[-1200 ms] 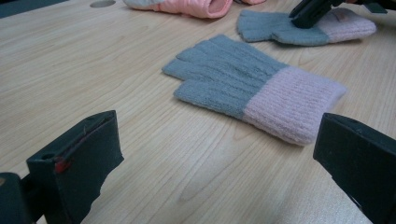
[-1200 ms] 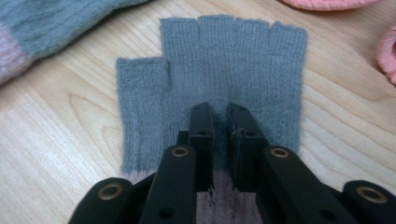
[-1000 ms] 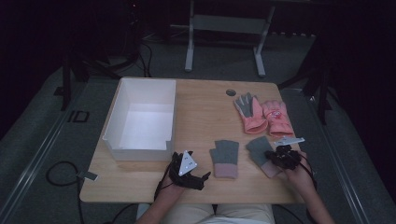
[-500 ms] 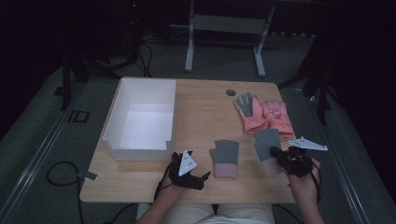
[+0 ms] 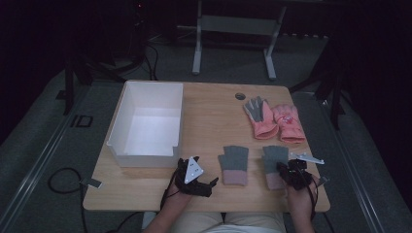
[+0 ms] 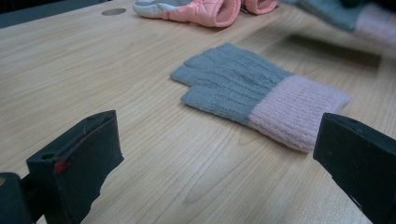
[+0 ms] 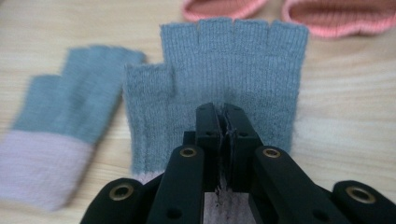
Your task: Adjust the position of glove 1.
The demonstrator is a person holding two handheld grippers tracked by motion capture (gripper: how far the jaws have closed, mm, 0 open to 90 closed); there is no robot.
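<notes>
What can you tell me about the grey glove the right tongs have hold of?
The grey glove is a fingerless knit, ribbed grey over the hand with a pale pink cuff. It lies flat on the wooden table, finger stubs pointing away from the person, toward the pink gloves. The right tongs are shut on its fabric near the cuff. Its twin glove lies beside it, apart.

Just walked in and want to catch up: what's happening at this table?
A person is sorting gloves with a handheld gripper in each hand. The right gripper is clamped on the cuff end of one grey-and-pink fingerless glove. The left gripper rests open near the matching glove, not touching it. A pair of pink gloves lies farther back on the table, and the white box on the left looks empty.
</notes>
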